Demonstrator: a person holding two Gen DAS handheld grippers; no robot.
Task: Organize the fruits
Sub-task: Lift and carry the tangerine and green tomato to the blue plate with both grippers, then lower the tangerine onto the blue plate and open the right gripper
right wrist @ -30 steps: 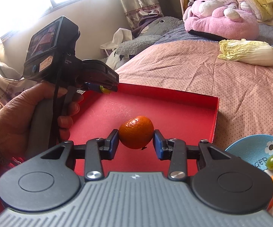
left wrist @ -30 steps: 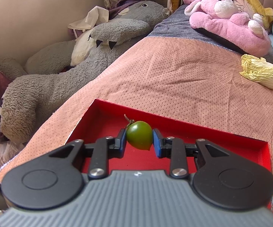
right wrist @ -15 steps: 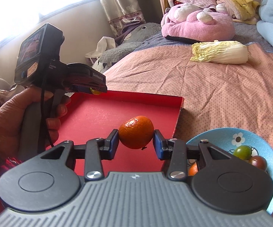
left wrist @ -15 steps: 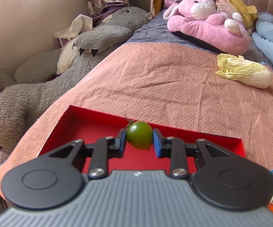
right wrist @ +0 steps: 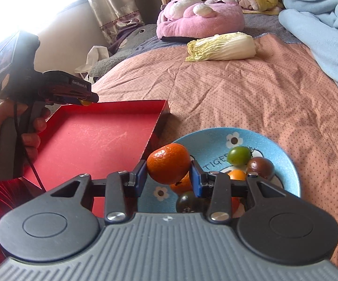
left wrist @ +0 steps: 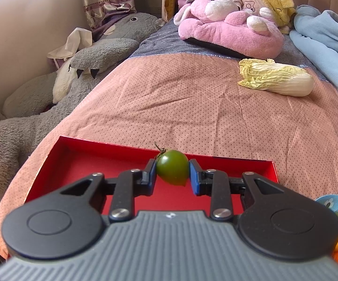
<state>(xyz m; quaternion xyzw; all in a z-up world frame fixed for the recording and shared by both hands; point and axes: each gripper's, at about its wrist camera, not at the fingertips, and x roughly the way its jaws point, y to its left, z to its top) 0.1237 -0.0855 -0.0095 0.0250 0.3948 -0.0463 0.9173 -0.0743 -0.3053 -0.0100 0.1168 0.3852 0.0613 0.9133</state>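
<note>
Both views have been swung rightwards since the earlier frames: blue plate point(right wrist: 283, 154) now fully seen at 5 o'clock of red tray point(right wrist: 94, 140), which is still bare. Right gripper point(right wrist: 168, 178) is clamped on mandarin point(right wrist: 167, 162), left gripper point(left wrist: 172, 179) on green tomato point(left wrist: 172, 169); sorting judged barely begun, several fruits left on plate.

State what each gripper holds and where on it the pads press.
The left gripper clamps a green tomato across its sides, stem end up. The right gripper clamps a mandarin across its lower sides.
</note>
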